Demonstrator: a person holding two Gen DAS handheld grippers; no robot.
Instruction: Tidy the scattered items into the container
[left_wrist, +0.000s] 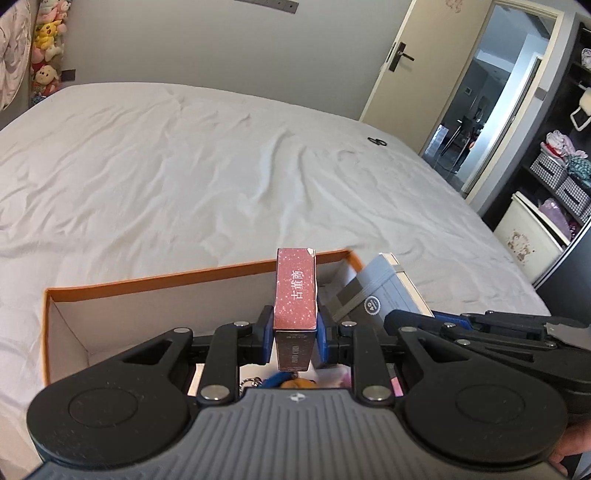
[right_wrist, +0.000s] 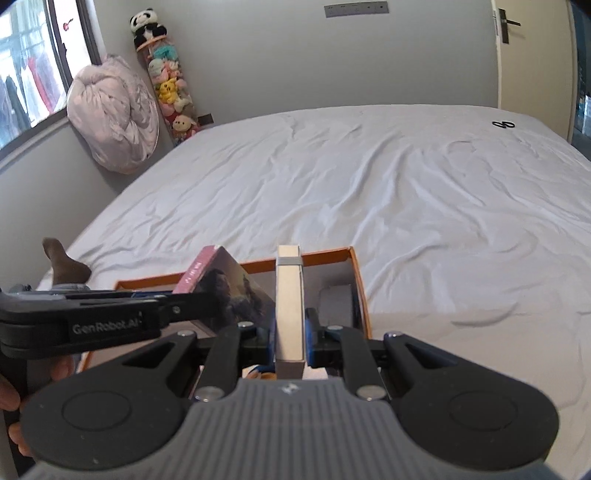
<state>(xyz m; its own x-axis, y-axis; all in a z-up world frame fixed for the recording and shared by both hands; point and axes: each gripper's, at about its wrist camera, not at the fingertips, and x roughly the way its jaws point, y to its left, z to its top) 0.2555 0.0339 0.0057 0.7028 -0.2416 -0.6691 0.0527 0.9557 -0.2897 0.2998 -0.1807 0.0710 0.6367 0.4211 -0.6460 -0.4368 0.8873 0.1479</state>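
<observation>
Over the box: both claws hang above the orange-rimmed container (left_wrist: 199, 276), each carrying an item.
Left claw: the left gripper (left_wrist: 294, 338) is clamped on the pink card box (left_wrist: 296, 291), which stands on end between its blue pads and rises forward of the fingertips.
Right claw: the right gripper (right_wrist: 290, 341) is closed around a grey-banded notebook (right_wrist: 290, 306), held edge-on with its page block facing the camera.
Neighbours: from the left claw, the notebook (left_wrist: 384, 291) sits just to the right; from the right claw, the card box (right_wrist: 229, 284) leans just to the left, close to the notebook.
Container: its white interior lies directly below and ahead of both claws; a keyring (left_wrist: 251, 382) and other small items, partly hidden, show beneath the fingers.
Step in hand: judged as the drop-off stage, with both items over the opening and not yet let go.
Next move calls for: lowering each item inside the walls, laying it flat where floor is free, then parting the fingers without the two claws knocking each other.
Left on the bed: a small dark item (right_wrist: 503, 124) lies far ahead and to the right on the sheet (right_wrist: 369, 192).
</observation>
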